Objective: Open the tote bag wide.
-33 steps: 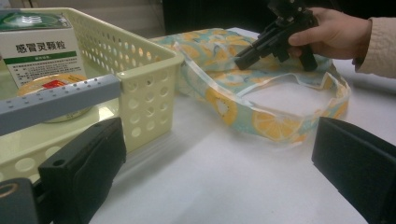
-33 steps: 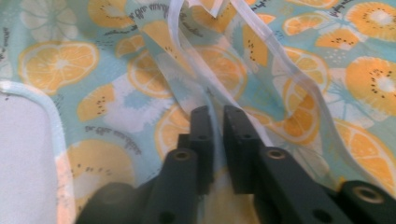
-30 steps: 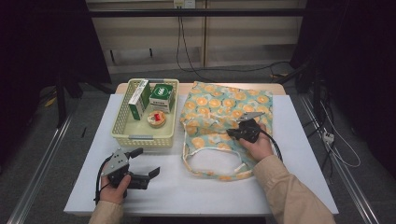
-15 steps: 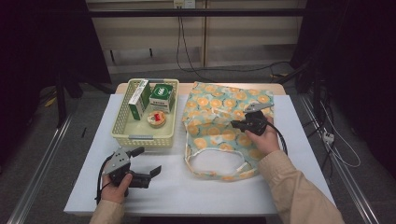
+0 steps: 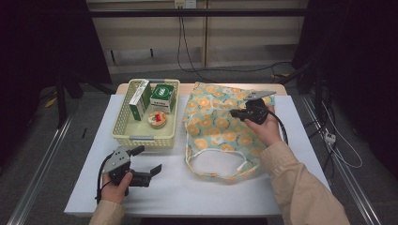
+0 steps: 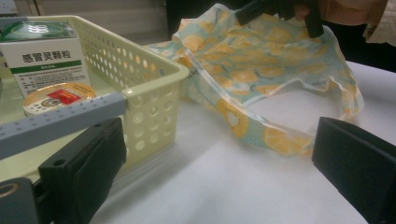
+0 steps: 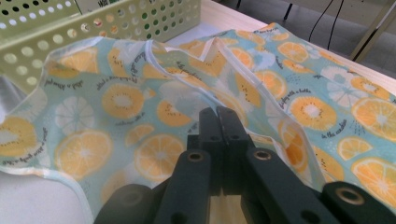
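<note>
A cloth bag [image 5: 220, 126] printed with orange slices lies on the white table [image 5: 187, 192], its mouth toward the front. My right gripper [image 5: 234, 114] is shut on the bag's upper layer and holds it raised above the table. In the right gripper view the jaws [image 7: 218, 116] are pressed together over the fabric [image 7: 116, 102]. The left gripper view shows the bag [image 6: 261, 60] tented up under the right gripper [image 6: 247, 11]. My left gripper [image 5: 149, 159] rests at the front left, open, with nothing between its jaws [image 6: 219, 172].
A pale yellow perforated basket [image 5: 141, 138] stands left of the bag, holding two green-and-white boxes [image 5: 140, 98] [image 5: 162, 96] and a round tin [image 5: 157, 119]. Its corner [image 6: 154, 88] is close ahead of the left gripper. Cables run over the floor behind and to the right.
My right gripper has risen and shifted toward the back, drawing the bag's upper layer up with it. The left gripper has stayed where it was.
</note>
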Demonstrator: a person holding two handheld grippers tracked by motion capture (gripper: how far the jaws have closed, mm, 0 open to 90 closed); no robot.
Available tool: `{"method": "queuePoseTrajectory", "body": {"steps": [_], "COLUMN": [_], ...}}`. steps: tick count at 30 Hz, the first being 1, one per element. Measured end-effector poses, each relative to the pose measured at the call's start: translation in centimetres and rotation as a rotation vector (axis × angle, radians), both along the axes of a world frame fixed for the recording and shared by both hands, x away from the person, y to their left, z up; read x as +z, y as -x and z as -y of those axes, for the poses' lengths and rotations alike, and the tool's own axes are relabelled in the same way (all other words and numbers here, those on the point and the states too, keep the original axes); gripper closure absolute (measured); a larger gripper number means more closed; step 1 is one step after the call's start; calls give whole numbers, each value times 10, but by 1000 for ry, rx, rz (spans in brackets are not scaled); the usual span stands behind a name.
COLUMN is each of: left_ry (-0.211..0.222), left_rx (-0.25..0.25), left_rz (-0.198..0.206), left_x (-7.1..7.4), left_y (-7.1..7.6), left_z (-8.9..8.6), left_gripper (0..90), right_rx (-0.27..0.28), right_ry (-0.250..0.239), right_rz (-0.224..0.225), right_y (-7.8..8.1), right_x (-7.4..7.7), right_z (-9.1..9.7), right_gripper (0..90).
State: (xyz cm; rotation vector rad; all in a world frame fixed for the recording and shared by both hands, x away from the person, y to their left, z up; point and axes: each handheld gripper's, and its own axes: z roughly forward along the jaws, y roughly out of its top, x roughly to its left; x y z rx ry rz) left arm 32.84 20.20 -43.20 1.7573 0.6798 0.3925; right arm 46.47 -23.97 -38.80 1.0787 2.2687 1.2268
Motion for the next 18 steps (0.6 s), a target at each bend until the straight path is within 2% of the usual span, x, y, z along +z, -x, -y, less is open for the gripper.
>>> {"method": "queuePoseTrajectory", "body": {"steps": [6, 16, 18], "left_ry": [18, 16, 28], "left_rx": [-10, -21, -24], "left_rz": [-13, -23, -28], "left_x": [6, 19, 22], "left_y": [-3, -10, -12], "left_z": [5, 8, 8], "left_gripper": [27, 28, 29], "right_rx": [-7, -22, -25], "right_ry": [-24, -53, -55], "right_rz": [3, -1, 4], "right_y": [-3, -10, -11], "right_x": [8, 18, 21], "right_z": [1, 9, 9], "right_gripper": [900, 900, 900]}}
